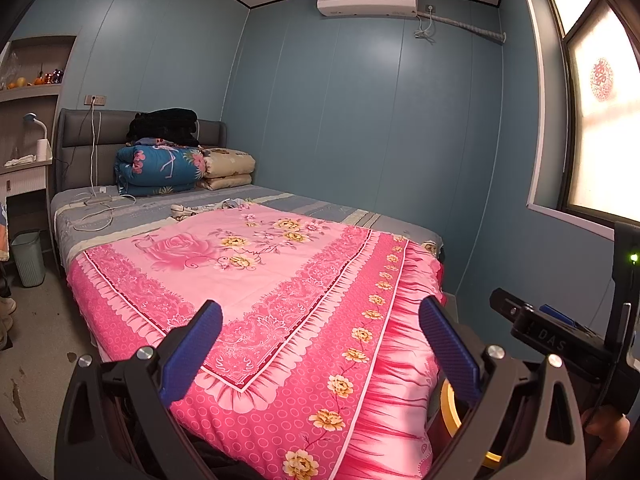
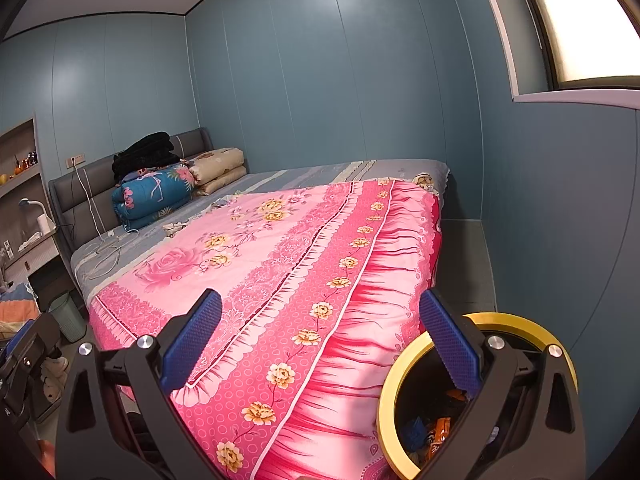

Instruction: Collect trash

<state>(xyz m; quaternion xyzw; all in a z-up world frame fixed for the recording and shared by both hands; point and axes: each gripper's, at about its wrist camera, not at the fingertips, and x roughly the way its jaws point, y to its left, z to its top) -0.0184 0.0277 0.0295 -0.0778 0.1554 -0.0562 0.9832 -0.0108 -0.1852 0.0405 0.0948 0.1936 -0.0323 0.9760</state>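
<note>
A yellow-rimmed trash bin point(image 2: 394, 380) stands at the foot corner of the bed, with orange and blue wrappers point(image 2: 438, 432) inside. Its rim also shows in the left wrist view point(image 1: 450, 404). My right gripper point(image 2: 320, 332) is open and empty, its right finger just above the bin's rim. My left gripper point(image 1: 320, 338) is open and empty above the pink quilt point(image 1: 260, 280). A small crumpled whitish item point(image 1: 182, 211) lies on the bed beyond the quilt; it also shows in the right wrist view point(image 2: 175, 227).
Folded bedding point(image 1: 160, 168) and pillows point(image 1: 228, 168) are stacked at the headboard. White cables point(image 1: 96, 208) lie on the grey sheet. A pale green bin point(image 1: 28, 258) stands on the floor left of the bed. The right gripper's body point(image 1: 560, 340) shows at right.
</note>
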